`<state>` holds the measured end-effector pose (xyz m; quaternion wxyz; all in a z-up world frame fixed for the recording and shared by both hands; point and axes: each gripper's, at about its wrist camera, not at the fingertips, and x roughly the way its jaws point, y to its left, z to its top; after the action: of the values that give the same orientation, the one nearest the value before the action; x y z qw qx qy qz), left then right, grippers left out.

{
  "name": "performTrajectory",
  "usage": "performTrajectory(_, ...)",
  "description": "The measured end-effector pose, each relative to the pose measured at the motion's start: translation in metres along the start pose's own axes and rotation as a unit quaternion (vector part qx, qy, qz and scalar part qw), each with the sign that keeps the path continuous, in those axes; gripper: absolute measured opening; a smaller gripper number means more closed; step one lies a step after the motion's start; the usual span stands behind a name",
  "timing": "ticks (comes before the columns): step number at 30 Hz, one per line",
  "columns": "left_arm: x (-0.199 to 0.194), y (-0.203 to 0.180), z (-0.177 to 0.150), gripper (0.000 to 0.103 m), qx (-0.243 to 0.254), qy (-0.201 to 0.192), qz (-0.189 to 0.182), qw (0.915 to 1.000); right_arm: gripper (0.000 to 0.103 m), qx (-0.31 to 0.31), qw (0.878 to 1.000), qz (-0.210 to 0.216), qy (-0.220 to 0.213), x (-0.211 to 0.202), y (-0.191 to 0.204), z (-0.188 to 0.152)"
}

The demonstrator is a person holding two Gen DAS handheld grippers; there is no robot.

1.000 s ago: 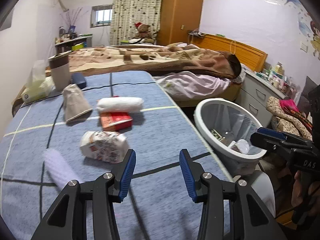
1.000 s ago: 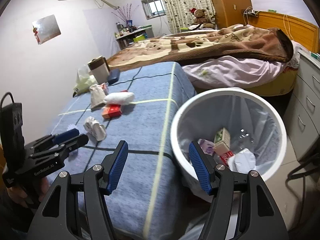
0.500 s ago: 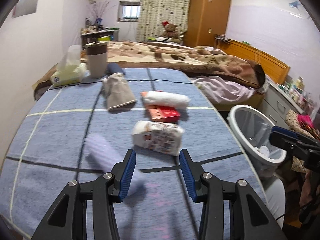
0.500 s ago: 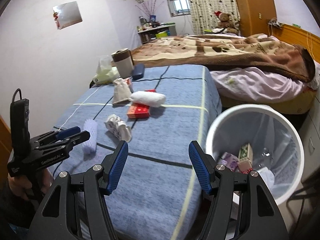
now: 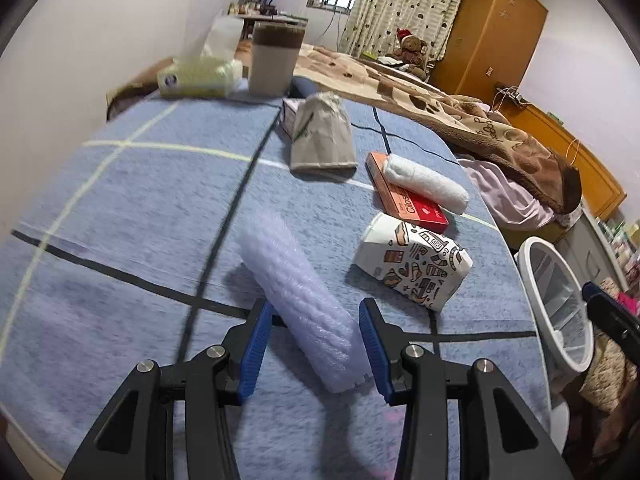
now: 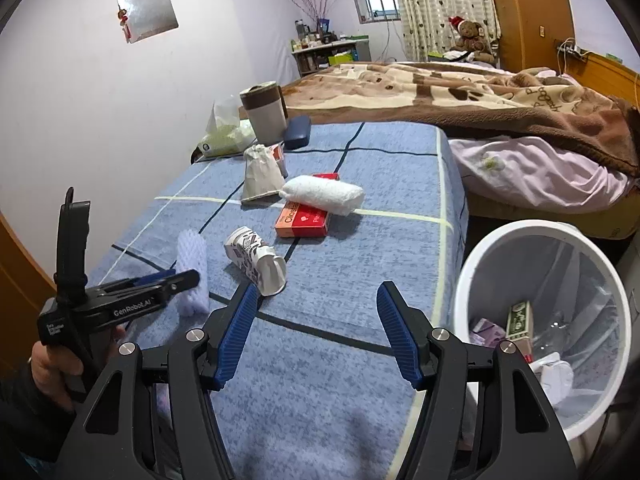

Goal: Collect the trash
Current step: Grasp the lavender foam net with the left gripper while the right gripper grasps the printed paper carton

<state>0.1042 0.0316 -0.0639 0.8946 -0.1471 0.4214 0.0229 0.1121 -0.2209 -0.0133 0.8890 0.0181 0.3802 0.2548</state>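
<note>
Your left gripper (image 5: 316, 340) has swung across the blue bedspread (image 5: 132, 208) and now straddles the near end of the pale foam-net sleeve (image 5: 298, 292); a second ago it faced bare cloth with the sleeve off to one side. Its jaws stand apart at the same gap as before, one blue pad on each side of the sleeve, with a sliver of space visible at both, so you have no grip yet. The sleeve lies flat on the bedspread, pointing away from you, just beside the crumpled printed paper cup (image 5: 414, 266).

Your right gripper (image 6: 316, 336) hangs open and empty over the near edge of the bed, and its view has slid away from the white trash bin (image 6: 500, 240) toward the litter. The bin stands on the floor just off the bed's right side, with a few discarded items already inside.

That puts you at the point of closing on the sleeve. It looks soft and light, so expect it to squash before it holds.
</note>
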Motion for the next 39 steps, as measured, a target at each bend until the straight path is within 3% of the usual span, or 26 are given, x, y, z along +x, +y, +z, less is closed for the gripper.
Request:
performTrajectory(7,0.012,-0.006,0.0,0.045,0.016,0.007,-0.011,0.9998,0.059,-0.017,0.999,0.021,0.018,0.023,0.014,0.008)
performTrajectory(11,0.006,-0.002,0.001,0.032,0.029,-0.004,-0.007,0.9995,0.059,-0.037,0.998,0.034,0.031,0.041,0.023,0.014)
performTrajectory(20,-0.002,0.019,0.008,0.027,0.028,-0.018,0.005,0.9994,0.054,-0.082,0.994,0.035,0.064,0.086,0.048,0.024)
performTrajectory(24,0.001,0.024,0.01,0.027,0.027,-0.015,0.005,0.9995,0.045,-0.097,0.992,0.033,0.079,0.097,0.054,0.022)
performTrajectory(26,0.002,0.024,0.01,0.027,0.028,-0.014,0.004,0.9995,0.033,-0.102,0.991,0.028,0.083,0.098,0.056,0.021)
performTrajectory(28,0.002,0.022,0.01,0.027,0.031,-0.014,0.004,0.9994,0.029,-0.1,0.992,0.021,0.08,0.093,0.055,0.021)
performTrajectory(39,-0.01,0.006,0.008,0.027,0.051,-0.023,0.002,0.9984,0.029,-0.08,0.996,-0.005,0.041,0.051,0.044,0.019)
